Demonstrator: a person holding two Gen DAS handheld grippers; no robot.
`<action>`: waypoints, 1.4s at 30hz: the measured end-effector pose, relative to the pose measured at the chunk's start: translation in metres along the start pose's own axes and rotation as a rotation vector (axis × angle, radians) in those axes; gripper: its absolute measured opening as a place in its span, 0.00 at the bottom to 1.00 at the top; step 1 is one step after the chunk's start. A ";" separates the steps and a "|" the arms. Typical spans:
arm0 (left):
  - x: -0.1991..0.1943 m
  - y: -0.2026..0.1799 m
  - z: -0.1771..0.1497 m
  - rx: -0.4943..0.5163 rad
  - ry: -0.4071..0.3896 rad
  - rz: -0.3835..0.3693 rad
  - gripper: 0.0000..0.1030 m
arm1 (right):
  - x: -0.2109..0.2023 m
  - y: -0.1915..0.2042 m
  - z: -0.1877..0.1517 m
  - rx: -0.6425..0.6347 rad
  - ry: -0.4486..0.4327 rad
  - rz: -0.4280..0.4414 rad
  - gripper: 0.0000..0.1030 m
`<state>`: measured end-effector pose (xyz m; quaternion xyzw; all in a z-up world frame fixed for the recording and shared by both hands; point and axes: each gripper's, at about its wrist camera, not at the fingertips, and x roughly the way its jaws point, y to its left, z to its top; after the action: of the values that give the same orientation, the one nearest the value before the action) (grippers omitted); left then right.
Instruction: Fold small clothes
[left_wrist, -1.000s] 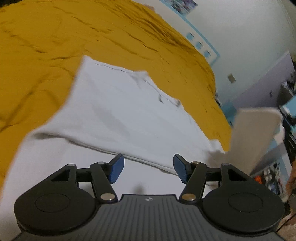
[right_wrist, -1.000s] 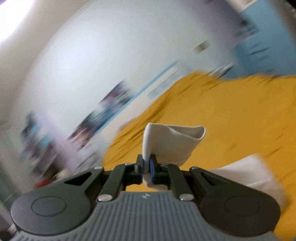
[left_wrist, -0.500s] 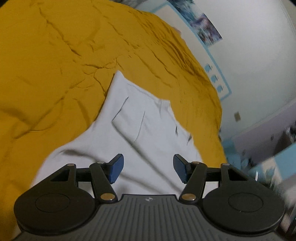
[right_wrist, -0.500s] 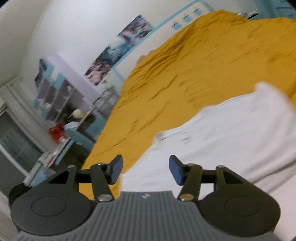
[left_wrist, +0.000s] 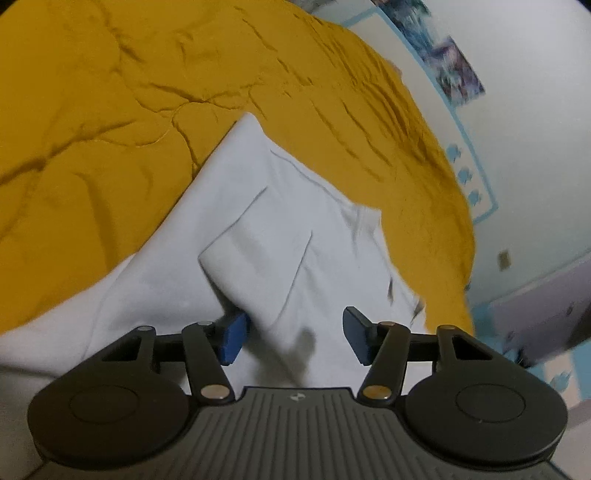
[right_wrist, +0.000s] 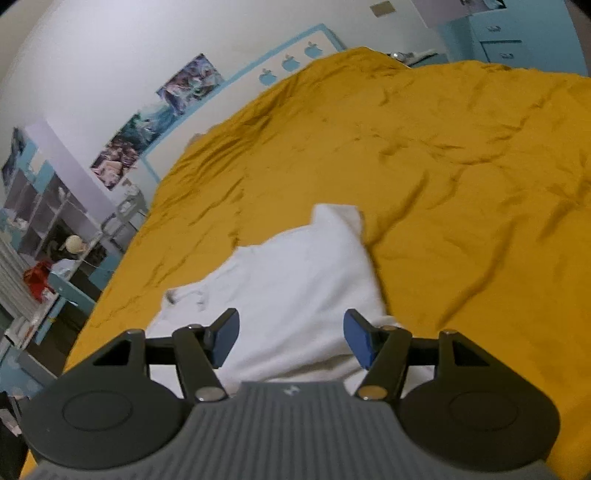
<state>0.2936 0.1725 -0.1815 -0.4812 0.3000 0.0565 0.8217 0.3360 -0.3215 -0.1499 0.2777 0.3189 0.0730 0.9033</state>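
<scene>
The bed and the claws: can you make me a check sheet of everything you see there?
Surface: wrinkled yellow bedspread over the bed.
Job's things: white shirt lying on the bedspread, one flap folded over its middle.
Clutter: nothing seen on the bed besides the shirt.
Claws: left claw low over the shirt, jaws closing, a fold edge by its left pad, not pinched. Right claw over the shirt, jaws opening, holding nothing.
Cables: nothing seen.
Surroundings: white wall with posters, blue apple stickers, shelves beside the bed.

garment (left_wrist: 280, 229): white | bedspread (left_wrist: 110, 110): mustard yellow | pads (right_wrist: 360, 343): blue
</scene>
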 end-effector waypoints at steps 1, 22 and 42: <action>0.001 0.003 0.000 -0.024 -0.011 -0.019 0.52 | 0.002 -0.002 -0.001 0.002 0.013 -0.003 0.58; -0.065 0.033 -0.023 0.054 -0.051 -0.003 0.09 | 0.025 -0.025 -0.013 0.368 0.143 0.051 0.65; -0.057 0.022 -0.024 0.101 0.002 0.077 0.12 | 0.009 -0.071 -0.027 0.633 0.058 -0.046 0.00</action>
<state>0.2289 0.1752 -0.1755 -0.4274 0.3216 0.0722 0.8418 0.3237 -0.3654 -0.2109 0.5353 0.3575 -0.0424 0.7641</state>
